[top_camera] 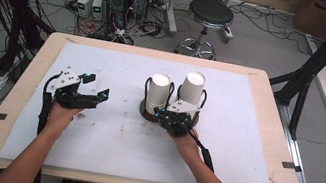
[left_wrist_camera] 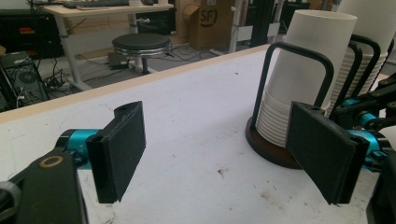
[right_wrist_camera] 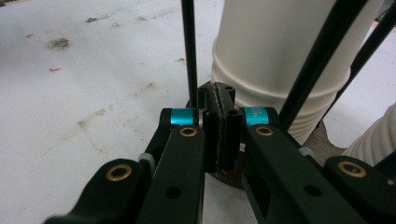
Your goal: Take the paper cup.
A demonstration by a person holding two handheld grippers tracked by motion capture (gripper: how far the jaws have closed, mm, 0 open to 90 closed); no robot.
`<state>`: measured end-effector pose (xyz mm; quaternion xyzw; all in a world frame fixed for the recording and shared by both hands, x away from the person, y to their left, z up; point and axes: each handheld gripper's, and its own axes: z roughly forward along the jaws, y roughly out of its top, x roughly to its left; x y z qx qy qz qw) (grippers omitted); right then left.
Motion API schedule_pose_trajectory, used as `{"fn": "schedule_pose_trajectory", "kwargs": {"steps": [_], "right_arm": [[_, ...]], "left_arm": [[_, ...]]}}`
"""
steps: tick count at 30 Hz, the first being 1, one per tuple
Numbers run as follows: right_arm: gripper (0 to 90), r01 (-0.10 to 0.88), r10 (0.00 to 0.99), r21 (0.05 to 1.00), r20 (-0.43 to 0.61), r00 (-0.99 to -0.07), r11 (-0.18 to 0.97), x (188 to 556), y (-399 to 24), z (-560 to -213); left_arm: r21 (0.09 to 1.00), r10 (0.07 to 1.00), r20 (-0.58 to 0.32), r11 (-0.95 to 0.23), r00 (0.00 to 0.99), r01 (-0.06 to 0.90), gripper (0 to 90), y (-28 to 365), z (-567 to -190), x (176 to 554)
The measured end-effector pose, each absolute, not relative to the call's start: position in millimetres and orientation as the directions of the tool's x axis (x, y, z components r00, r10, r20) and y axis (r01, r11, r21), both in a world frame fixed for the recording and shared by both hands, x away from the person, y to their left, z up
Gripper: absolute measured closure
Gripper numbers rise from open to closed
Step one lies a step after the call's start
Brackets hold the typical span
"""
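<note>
Two stacks of white paper cups [top_camera: 158,93] stand upright, mouths down, in a black wire holder [left_wrist_camera: 299,79] just ahead of the right hand-held gripper [top_camera: 167,115], whose jaws are pressed together. The left hand-held gripper [top_camera: 96,87], jaws spread, rests on the desk [top_camera: 93,130] well to their left.

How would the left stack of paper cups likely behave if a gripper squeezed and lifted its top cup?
The top cup looks like thin white paper, so it would probably dent under a firm squeeze. It sits nested on many rims, so a few cups might lift together. The black wire loop around the stack should keep it from tipping.
</note>
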<state>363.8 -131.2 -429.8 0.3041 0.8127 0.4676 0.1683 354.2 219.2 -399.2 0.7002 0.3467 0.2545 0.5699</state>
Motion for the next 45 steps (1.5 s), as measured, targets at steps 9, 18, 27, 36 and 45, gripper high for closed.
{"fn": "schedule_pose_trajectory", "kwargs": {"steps": [9,18,27,36,45], "right_arm": [[89.8,0.365,0.672,0.86,0.034,-0.739,0.357,365.2,-126.9,-434.7],[90.0,0.389,0.702,0.855,0.043,-0.711,0.342,364.8,-123.9,-436.5],[90.0,0.404,0.72,0.86,0.063,-0.691,0.313,364.3,-121.0,-437.1],[90.0,0.421,0.74,0.863,0.084,-0.667,0.281,364.4,-117.1,-435.9],[90.0,0.439,0.749,0.857,0.1,-0.655,0.269,363.8,-116.5,-435.7]], "left_arm": [[0.976,0.779,-0.037,-0.107,0.626,0.191,21.2,218.4,-399.5,354.4],[0.976,0.779,-0.039,-0.105,0.626,0.191,21.3,218.1,-399.8,354.7],[0.975,0.78,-0.031,-0.112,0.625,0.19,21.4,216.8,-399.5,354.6],[0.977,0.772,-0.035,-0.108,0.634,0.185,22.4,214.4,-399.5,355.4],[0.981,0.725,-0.068,-0.077,0.686,0.179,21.1,210.6,-385.9,363.5]]}}
